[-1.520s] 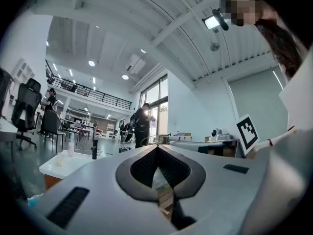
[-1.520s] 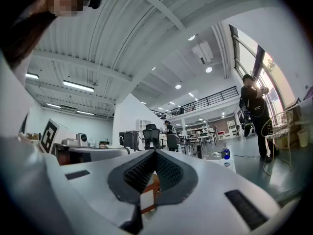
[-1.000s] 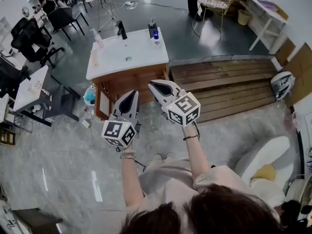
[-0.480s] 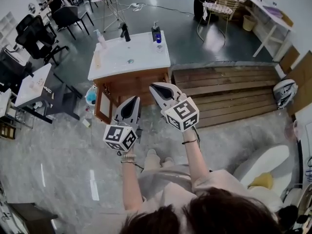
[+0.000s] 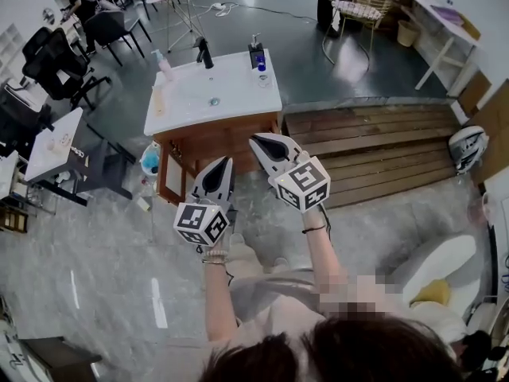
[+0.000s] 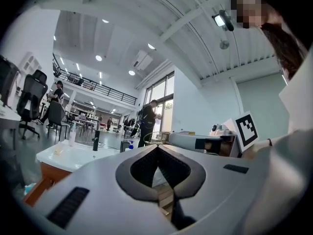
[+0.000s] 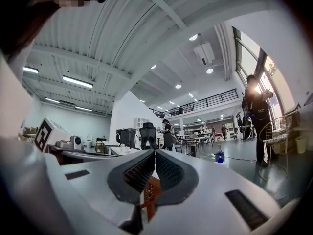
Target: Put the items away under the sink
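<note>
My left gripper (image 5: 223, 164), right gripper (image 5: 258, 142): both clenched, empty. Sink cabinet (image 5: 216, 136): ahead of both, apart. Blue bottle (image 5: 259, 60) on its far rim.

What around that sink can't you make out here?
- Inside the cabinet: head view, the sink above and the left gripper hide it.
- Bottles on the sink: head view, too small to name.
- Blue thing beside the cabinet: head view, too small.
- Cabinet front: both gripper views, their own jaws cover most.
</note>
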Tool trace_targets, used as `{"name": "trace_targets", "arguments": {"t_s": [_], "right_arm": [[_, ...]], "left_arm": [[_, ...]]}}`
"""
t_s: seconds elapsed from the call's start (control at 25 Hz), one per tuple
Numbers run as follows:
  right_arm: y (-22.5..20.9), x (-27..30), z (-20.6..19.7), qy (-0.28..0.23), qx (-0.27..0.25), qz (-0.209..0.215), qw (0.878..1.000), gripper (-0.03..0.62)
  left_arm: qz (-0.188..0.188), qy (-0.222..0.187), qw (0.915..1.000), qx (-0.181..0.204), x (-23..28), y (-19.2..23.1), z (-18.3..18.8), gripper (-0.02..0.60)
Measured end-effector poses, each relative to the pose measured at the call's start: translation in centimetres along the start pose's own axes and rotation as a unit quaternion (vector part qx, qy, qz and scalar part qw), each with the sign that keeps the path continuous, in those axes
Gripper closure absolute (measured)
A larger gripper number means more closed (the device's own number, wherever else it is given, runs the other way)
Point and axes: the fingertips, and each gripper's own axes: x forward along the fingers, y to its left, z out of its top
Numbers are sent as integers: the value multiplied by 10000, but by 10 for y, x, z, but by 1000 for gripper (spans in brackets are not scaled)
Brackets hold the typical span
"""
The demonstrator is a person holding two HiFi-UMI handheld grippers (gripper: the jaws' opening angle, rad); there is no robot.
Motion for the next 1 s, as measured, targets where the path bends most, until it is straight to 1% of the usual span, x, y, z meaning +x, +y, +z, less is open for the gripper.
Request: {"name": "trace_targets", "arguments": {"t_s": [0.32, 0.68, 1.0], "right_arm": [[-13, 44, -11, 201, 13, -77, 9998, 577], [-31, 105, -32, 350, 136, -524, 9979, 577], [-46, 146, -42, 487, 221, -1021, 9933, 577]], "left_arm": [[-200, 113, 9997, -63, 24, 45, -1, 581], [-560, 282, 9979, -163, 55, 111, -2, 581], [-958, 431, 9941, -286, 74, 155, -5, 581]]}}
